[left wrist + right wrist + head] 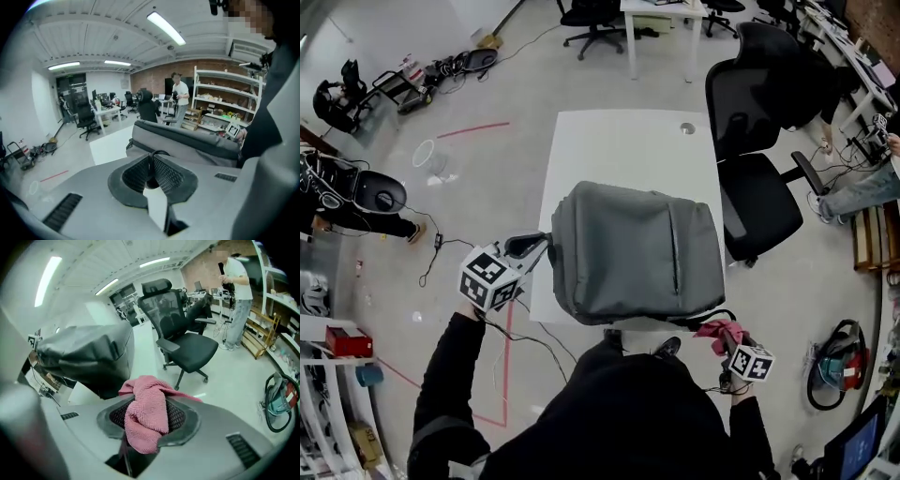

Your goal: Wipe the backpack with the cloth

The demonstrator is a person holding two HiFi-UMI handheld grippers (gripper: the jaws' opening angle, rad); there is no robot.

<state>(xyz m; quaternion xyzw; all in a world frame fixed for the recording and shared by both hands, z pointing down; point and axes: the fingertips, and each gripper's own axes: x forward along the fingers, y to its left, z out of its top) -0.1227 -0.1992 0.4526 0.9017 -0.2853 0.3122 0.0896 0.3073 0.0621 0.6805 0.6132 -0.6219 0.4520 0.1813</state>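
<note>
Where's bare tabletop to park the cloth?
The far half of the table, between the backpack and the cable hole, is bare. A thin strip runs along the backpack's left side, by the left tool. The near edge is crowded, and an office chair stands close on the right.

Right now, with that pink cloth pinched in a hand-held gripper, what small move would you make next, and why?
I would probably ease the right hand-held gripper inward onto the near right corner of the grey backpack. It is shut on the pink cloth, but the cloth sits just off that corner and does not appear to touch the fabric, so wiping cannot start.
</note>
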